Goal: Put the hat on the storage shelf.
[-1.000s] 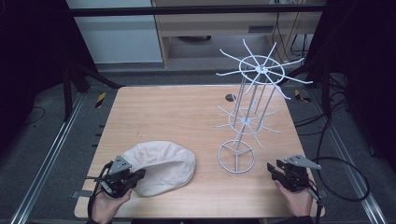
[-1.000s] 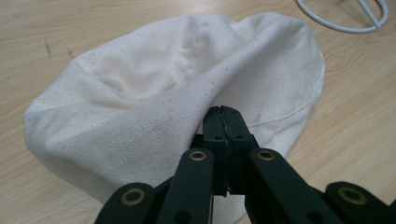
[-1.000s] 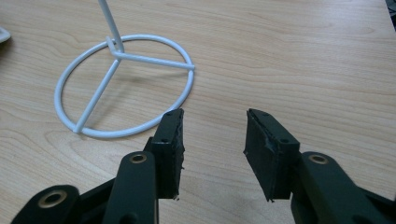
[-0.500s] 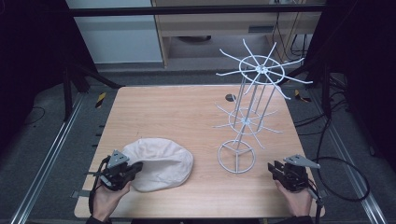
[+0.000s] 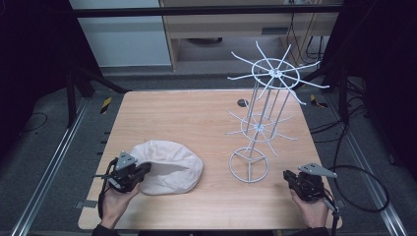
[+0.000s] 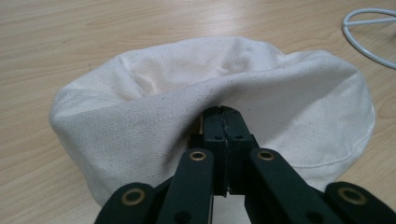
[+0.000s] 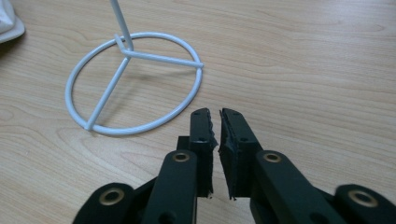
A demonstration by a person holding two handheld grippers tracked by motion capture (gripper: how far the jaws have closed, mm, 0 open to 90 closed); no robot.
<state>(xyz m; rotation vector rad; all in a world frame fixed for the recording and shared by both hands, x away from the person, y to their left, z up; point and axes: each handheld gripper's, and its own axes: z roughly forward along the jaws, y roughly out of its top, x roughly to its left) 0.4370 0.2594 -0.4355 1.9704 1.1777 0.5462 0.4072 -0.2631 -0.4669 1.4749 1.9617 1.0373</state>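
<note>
Wooden worktop carries a white wire rack toward its right and a cream cloth cap at the near left. Left claw is clamped on the cap's edge; right claw has been closing, nearly together, with nothing between its jaws.

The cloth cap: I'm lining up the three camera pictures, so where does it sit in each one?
High view: cloth cap lies at lower left of the table, its near edge at the left gripper.
Left gripper view: it spans the middle, its edge pinched between the shut fingers.
Right gripper view: a pale corner at the top left.
Shared landmark: the ring base of the wire stand.
</note>
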